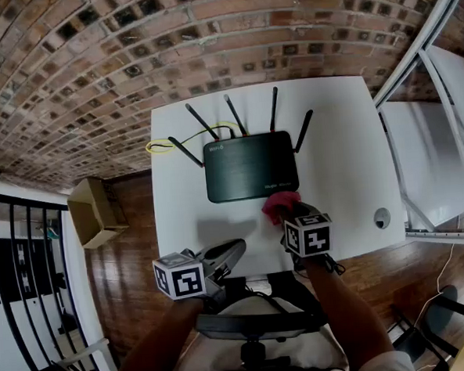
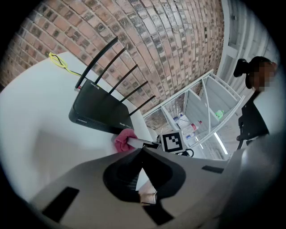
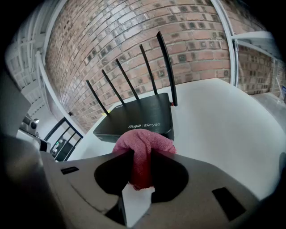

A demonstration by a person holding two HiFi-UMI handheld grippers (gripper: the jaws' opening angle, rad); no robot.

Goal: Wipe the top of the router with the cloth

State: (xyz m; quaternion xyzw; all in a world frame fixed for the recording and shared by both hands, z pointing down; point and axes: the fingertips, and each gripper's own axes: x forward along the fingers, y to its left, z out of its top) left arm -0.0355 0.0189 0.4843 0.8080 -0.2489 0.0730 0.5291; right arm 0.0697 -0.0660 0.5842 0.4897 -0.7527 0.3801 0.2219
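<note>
Firstly, surface (image 1: pixel 338 127): white tabletop set against a brick wall (image 1: pixel 91 64) beyond both tongs. Wooden floor (image 1: pixel 135 265) below, with a cardboard box (image 1: pixel 96 212) on it out past the left tongs (image 1: pixel 230 254). White shelving (image 1: pixel 442 152) stands out past the right tongs (image 1: pixel 290 215).

Writing: "Reyee" in pale print on the near edge of the router (image 3: pixel 138 117); a second word beside it is less clear.

Router: black, flat, five antennas raised, just ahead of the right tongs, ahead and rightward of the left.

Cloth (image 3: pixel 143 150): pink, pinched in the right tongs, at the router's near edge.

Left tongs: pressed together, nothing between.
</note>
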